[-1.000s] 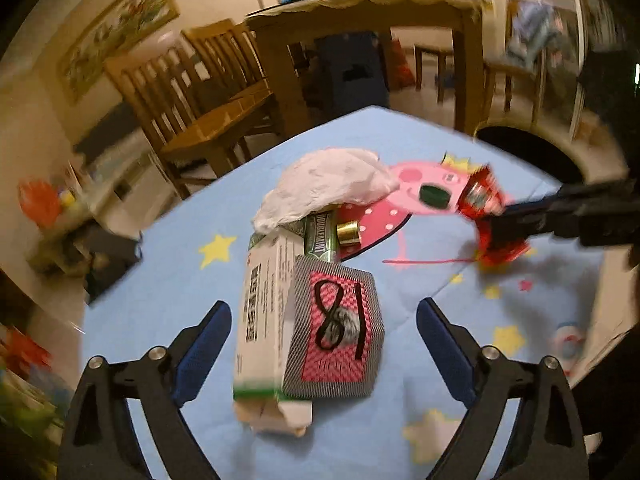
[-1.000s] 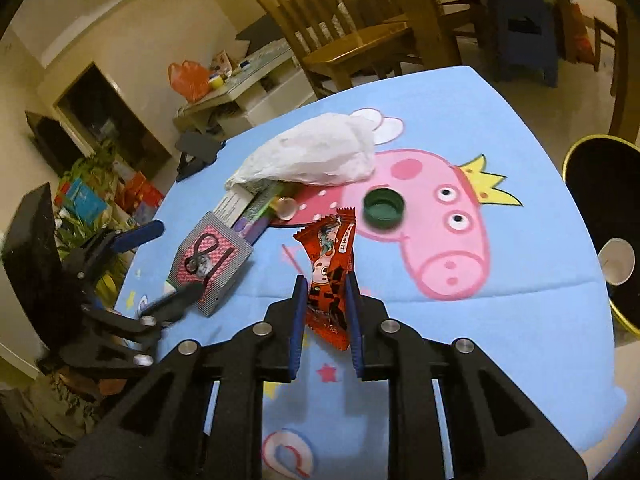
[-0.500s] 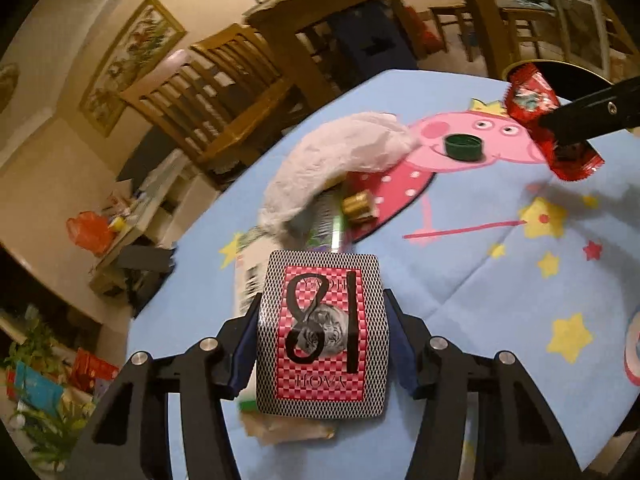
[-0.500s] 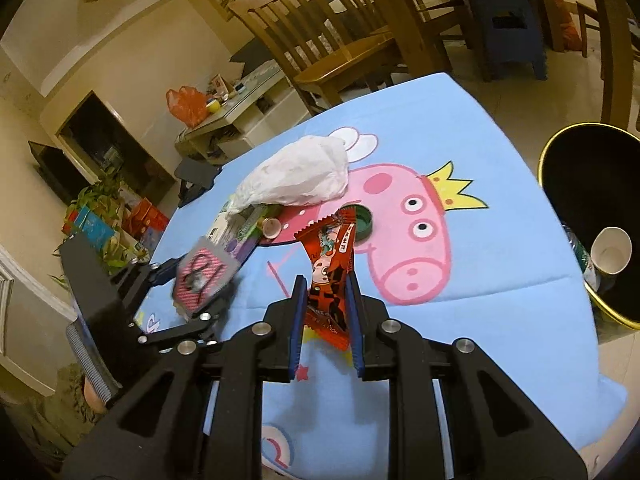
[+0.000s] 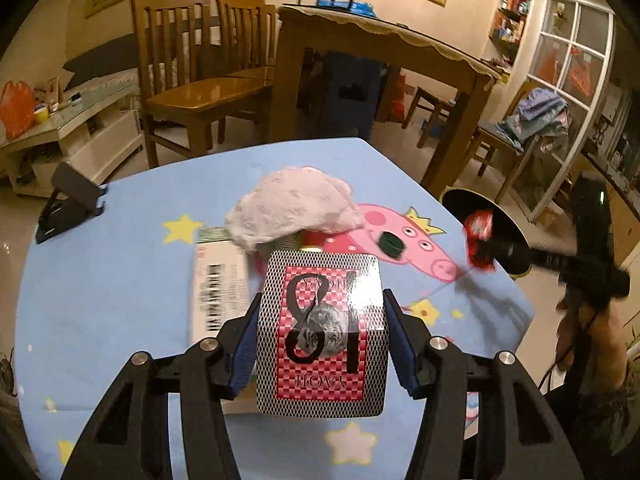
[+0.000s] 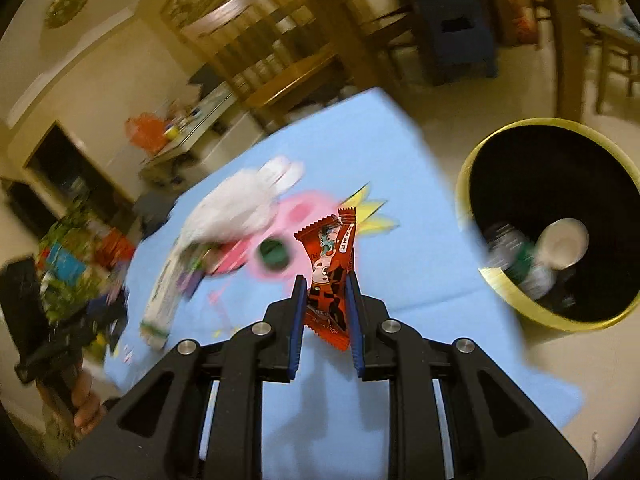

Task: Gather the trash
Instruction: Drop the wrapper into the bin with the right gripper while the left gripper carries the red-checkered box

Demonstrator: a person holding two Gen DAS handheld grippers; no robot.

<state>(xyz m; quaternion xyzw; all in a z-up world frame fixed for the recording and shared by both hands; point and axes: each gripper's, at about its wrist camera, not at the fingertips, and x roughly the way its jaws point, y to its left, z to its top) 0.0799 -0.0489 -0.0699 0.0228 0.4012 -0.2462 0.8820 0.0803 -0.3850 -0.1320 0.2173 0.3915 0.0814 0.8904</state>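
My left gripper (image 5: 322, 320) is shut on a red-and-black checkered card box (image 5: 324, 332) marked "18" and holds it above the blue table (image 5: 112, 280). My right gripper (image 6: 326, 286) is shut on a red snack wrapper (image 6: 332, 264) and holds it over the table's right side, near the yellow-rimmed black bin (image 6: 552, 220). The right gripper with the wrapper (image 5: 478, 236) also shows in the left wrist view, beside the bin (image 5: 480, 208). On the table lie a crumpled white tissue (image 5: 296, 206), a white carton (image 5: 218, 284) and a green bottle cap (image 5: 391, 243).
The bin holds a paper cup (image 6: 562, 242) and a bottle (image 6: 516, 256). Wooden chairs (image 5: 200, 68) and a wooden dining table (image 5: 384, 52) stand beyond the blue table. A low white cabinet (image 5: 72, 128) is at the far left. A dark stand (image 5: 68, 204) sits at the table's left edge.
My left gripper has closed on the card box and lifted it off the table. My right gripper has carried the wrapper to the right, toward the bin.
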